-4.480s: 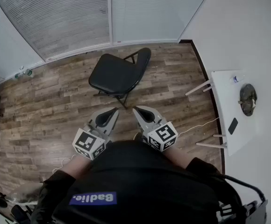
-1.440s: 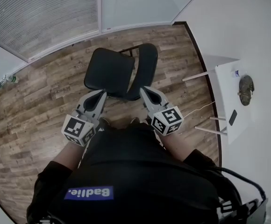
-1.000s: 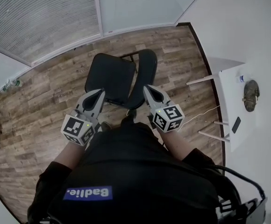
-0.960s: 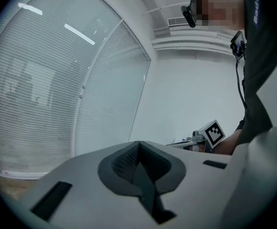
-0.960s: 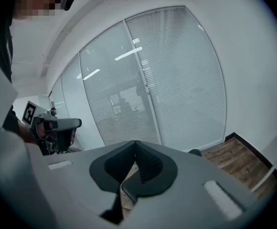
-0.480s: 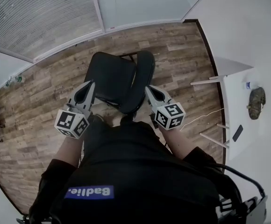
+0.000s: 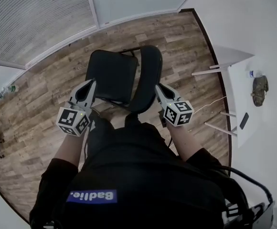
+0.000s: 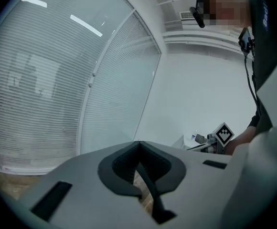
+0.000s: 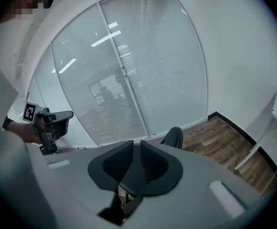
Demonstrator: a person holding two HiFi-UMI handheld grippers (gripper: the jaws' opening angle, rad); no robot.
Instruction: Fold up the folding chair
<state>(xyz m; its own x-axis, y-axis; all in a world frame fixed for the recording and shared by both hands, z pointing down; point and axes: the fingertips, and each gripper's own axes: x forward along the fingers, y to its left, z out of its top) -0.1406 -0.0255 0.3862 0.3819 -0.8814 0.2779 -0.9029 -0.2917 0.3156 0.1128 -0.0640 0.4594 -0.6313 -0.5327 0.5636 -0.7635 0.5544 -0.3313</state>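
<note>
Folding chair (image 7: 111,75) is seen unfolded on wood floor (image 7: 43,104), seat flat, backrest (image 7: 149,78) raised at seat's right edge in head view. Left gripper (image 7: 91,83) is held just beside seat's left edge; jaws are pressed together, nothing btwn them. Right gripper (image 7: 158,86) is held just beside backrest's right side; jaws are opening, only a narrow slit, nothing btwn them. Contact w/ chair can't be told. White table (image 7: 246,99) is set well right of chair; blinds (image 7: 33,18) are hung beyond chair.
</note>
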